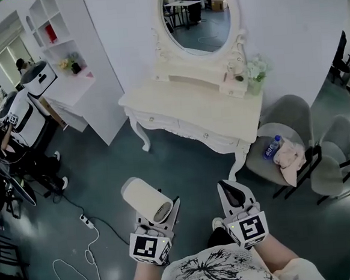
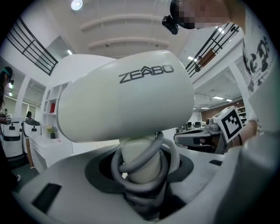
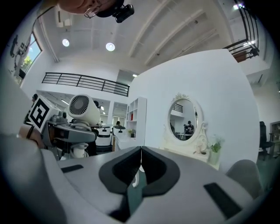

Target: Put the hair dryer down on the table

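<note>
Two hand-held grippers are held low in front of the person, above a dark teal floor point(image 1: 183, 166). The left hand-held gripper point(image 1: 159, 213) is clamped on the handle of the hair dryer point(image 1: 144, 199), with its jaws held apart by the handle and pressed against it on both sides. The right hand-held gripper point(image 1: 230, 189) is carried just beside it with its jaws brought together and nothing between them.

The hair dryer is seen as a short, thick, cream-white barrel set crosswise on a stubby handle of the same colour. Grey lettering, "ZEABO", is printed along the side of the barrel. One end is closed by a round grille with fine radial slots, and this end is turned toward the right hand-held gripper. A grey cord point(image 2: 144, 168) is coiled several times round the handle, just above the jaws. The barrel is tilted slightly, with its plain end pointed up and to the left in the head view.

The hair dryer is held in the air, well apart from the counter point(image 1: 190, 108), a cream dressing table with curved legs and an oval mirror point(image 1: 198, 14), placed against the white wall ahead.
</note>
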Demonstrator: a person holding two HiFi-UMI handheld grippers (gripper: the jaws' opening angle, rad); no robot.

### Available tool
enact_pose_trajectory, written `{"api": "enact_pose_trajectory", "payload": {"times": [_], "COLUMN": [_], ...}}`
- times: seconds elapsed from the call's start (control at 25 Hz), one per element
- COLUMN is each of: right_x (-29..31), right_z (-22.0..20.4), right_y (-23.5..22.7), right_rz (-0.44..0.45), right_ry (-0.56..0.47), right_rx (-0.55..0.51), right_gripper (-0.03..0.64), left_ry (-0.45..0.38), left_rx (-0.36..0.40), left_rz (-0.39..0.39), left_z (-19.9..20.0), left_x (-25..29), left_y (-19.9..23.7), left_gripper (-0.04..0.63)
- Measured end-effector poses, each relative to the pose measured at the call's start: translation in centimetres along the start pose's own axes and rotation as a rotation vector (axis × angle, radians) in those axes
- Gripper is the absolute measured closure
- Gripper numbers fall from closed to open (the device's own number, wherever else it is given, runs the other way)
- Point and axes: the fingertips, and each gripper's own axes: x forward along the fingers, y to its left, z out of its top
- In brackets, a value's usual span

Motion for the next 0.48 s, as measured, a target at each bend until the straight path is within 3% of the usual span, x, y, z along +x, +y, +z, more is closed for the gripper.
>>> {"api": "enact_pose_trajectory", "payload": {"times": [0.28,0.48], "right_x": [8.5,12.4], "right_z": [0.5,0.0], "right_y": [-9.3,-14.5], "right_rz": [0.060,0.068], "right_ry": [0.002,0.005], "right_rx": [-0.027,-0.073], "right_gripper": [0.600,0.600], "left_ry": [-0.037,-0.032], "left_rx": [-0.014,-0.048], "left_rz": [0.094,0.096], "left_z": [2.0,1.9], "left_x": [11.1,17.2], "left_y": [3.4,4.4], "left_gripper": [0.364,0.364]}}
